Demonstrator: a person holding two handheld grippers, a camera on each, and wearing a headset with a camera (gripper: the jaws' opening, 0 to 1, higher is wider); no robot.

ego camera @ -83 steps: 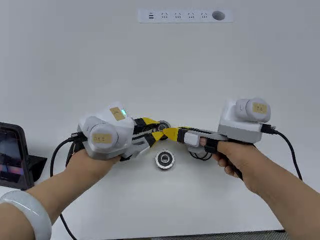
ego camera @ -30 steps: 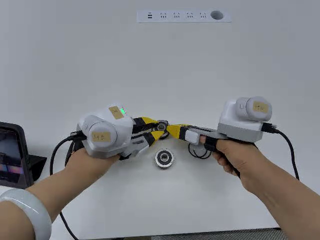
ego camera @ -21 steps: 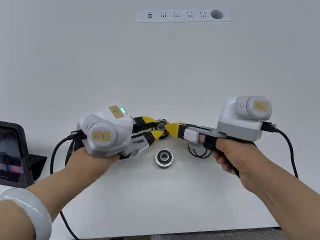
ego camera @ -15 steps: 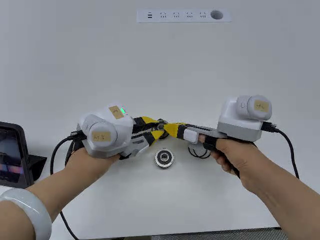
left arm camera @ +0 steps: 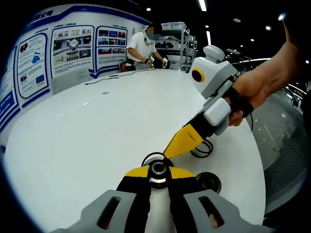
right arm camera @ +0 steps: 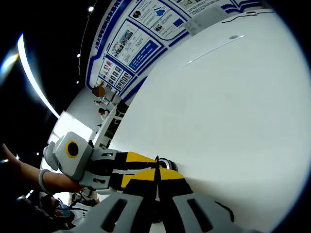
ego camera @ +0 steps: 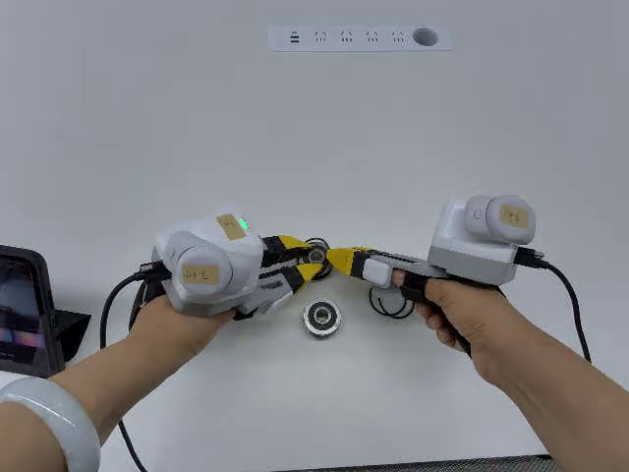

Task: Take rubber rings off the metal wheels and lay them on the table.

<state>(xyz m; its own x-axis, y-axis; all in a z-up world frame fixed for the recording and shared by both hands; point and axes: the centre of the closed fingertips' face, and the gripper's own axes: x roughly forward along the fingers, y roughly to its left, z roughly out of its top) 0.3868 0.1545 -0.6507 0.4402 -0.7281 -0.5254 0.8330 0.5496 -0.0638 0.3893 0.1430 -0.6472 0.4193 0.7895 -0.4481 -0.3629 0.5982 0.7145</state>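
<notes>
The white table point(ego camera: 314, 138) carries a power strip point(ego camera: 360, 37) at 12 o'clock and a tablet point(ego camera: 22, 307) at 9. The left gripper point(ego camera: 300, 264) has its 2 jaws clamped on 1 metal wheel point(left arm camera: 158, 170), held above the table. The right gripper point(ego camera: 339, 260), jaws together, meets it from 3 o'clock. Its tips are at a rubber ring point(left arm camera: 146, 158) looping off that wheel; whether they pinch it I cannot tell. A 2nd wheel point(ego camera: 321, 317) lies at 6 o'clock, with loose rings point(ego camera: 383, 307) at its 3.
</notes>
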